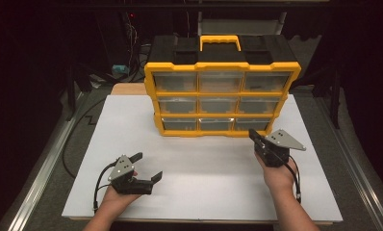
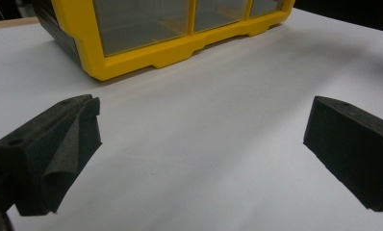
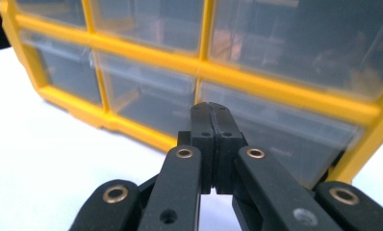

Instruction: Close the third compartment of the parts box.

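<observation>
The right claw (image 1: 253, 136) is being held pinched fully together, nothing between the pads, tips just in front of the bottom-right drawer (image 3: 276, 125) of the yellow organizer (image 1: 222, 86). In the right claw view the closed tips are being pointed at the clear drawer front, close to it; contact cannot be told. The left claw (image 1: 147, 167) is being kept spread wide and empty, low over the white worktop (image 1: 204, 178), with the organizer well ahead of it and slightly to its left.

Step judged: the bottom-right drawer is being approached for opening. To be done well, the jaws are probably being needed parted first, then hooked on the drawer's upper lip and pulled straight back, level, so the drawer is not being jammed in its yellow frame. The cabinet may be dragged forward by the pull; it could be braced by the left claw.

Edges: the yellow frame bar is sitting just above the right claw's tips, the organizer's right corner post just to their right, the base lip below. Room: bare worktop is lying behind and to the left of the right claw, plenty for a drawer stroke. The worktop's right edge is near that claw's right side.
</observation>
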A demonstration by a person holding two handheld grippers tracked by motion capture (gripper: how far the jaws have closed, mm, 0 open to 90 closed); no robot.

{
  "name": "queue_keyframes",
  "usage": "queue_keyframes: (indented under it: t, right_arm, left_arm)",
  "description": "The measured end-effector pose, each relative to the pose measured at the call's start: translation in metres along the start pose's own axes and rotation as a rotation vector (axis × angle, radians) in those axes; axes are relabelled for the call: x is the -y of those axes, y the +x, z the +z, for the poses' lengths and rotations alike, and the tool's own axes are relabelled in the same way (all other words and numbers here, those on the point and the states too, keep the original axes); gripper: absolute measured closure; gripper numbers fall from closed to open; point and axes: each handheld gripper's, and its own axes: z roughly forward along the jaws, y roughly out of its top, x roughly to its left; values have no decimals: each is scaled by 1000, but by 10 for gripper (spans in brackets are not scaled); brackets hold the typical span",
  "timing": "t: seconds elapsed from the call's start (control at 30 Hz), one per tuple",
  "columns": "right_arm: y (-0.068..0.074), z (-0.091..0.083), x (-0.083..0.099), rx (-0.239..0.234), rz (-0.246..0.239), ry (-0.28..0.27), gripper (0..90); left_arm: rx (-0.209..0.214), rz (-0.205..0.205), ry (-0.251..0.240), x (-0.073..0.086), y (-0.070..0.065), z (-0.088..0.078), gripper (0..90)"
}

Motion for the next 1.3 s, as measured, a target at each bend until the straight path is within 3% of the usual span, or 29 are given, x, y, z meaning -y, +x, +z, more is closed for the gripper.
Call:
queue_keyframes:
  t: [0.2, 0.5, 0.6, 0.7, 0.93, 1.13, 1.23, 1.3]
  right_arm:
    - [5, -14, 17, -9, 9, 8, 900]
    - [9, -58, 35, -6, 9, -41, 900]
    - [11, -70, 45, -26, 46, -57, 900]
    - [12, -72, 47, -27, 15, -55, 900]
    - [3, -55, 50, -26, 26, -38, 869]
    - [-2, -44, 54, -52, 73, 29, 699]
    - [-2, -43, 54, -59, 35, 47, 535]
    - [-2, -43, 54, -84, 41, 50, 404]
  left_arm:
    - [-1, -6, -3, 0, 1, -1, 5]
    - [-9, -26, -18, -1, 5, -5, 5]
    - [-13, -30, -10, 0, 4, -3, 5]
    - [-14, -45, -18, -1, 5, -4, 5]
    - [-24, -38, 2, 1, 5, -5, 5]
    - [-22, -36, 11, 2, 5, -3, 5]
    - [-21, -34, 11, 2, 5, -3, 5]
    - [-19, -30, 17, 2, 5, -3, 5]
